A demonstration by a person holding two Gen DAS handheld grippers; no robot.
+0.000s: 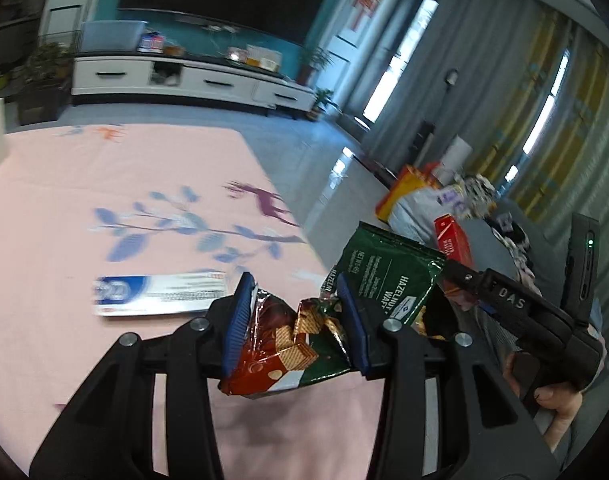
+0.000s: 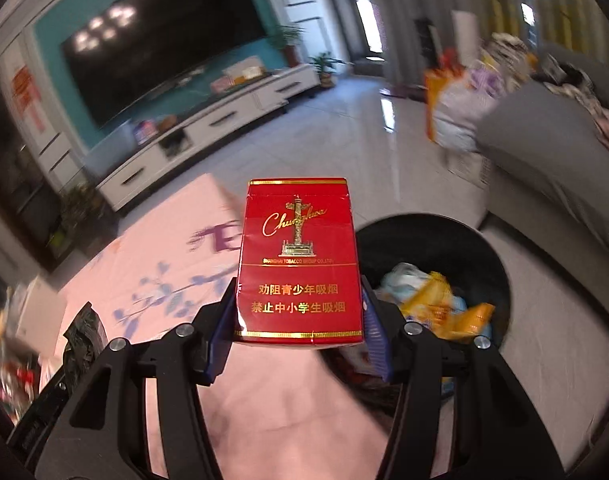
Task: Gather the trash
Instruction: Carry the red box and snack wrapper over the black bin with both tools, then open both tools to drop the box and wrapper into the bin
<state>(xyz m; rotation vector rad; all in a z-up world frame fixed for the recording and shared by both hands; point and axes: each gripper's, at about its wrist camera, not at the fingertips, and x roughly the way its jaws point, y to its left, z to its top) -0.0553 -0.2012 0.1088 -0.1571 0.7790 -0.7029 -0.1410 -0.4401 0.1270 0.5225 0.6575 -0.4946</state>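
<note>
My left gripper (image 1: 294, 300) is shut on a crumpled green and red hazelnut wafer wrapper (image 1: 380, 276), held above the pink tablecloth (image 1: 104, 208) near its right edge. A blue and white toothpaste box (image 1: 160, 290) lies flat on the cloth just left of the left gripper. My right gripper (image 2: 298, 312) is shut on a red cigarette pack (image 2: 298, 260), held upright beside a black trash bin (image 2: 488, 256) that holds several wrappers. The right gripper also shows at the right of the left wrist view (image 1: 504, 300), with the red pack (image 1: 454, 240) beyond it.
The bin stands on the tiled floor (image 2: 344, 128) off the table's right edge. A grey sofa (image 2: 544, 152) with bags and clothes is at the right. A white TV cabinet (image 1: 184, 80) and TV stand at the far wall. Clutter sits at the table's left (image 2: 28, 312).
</note>
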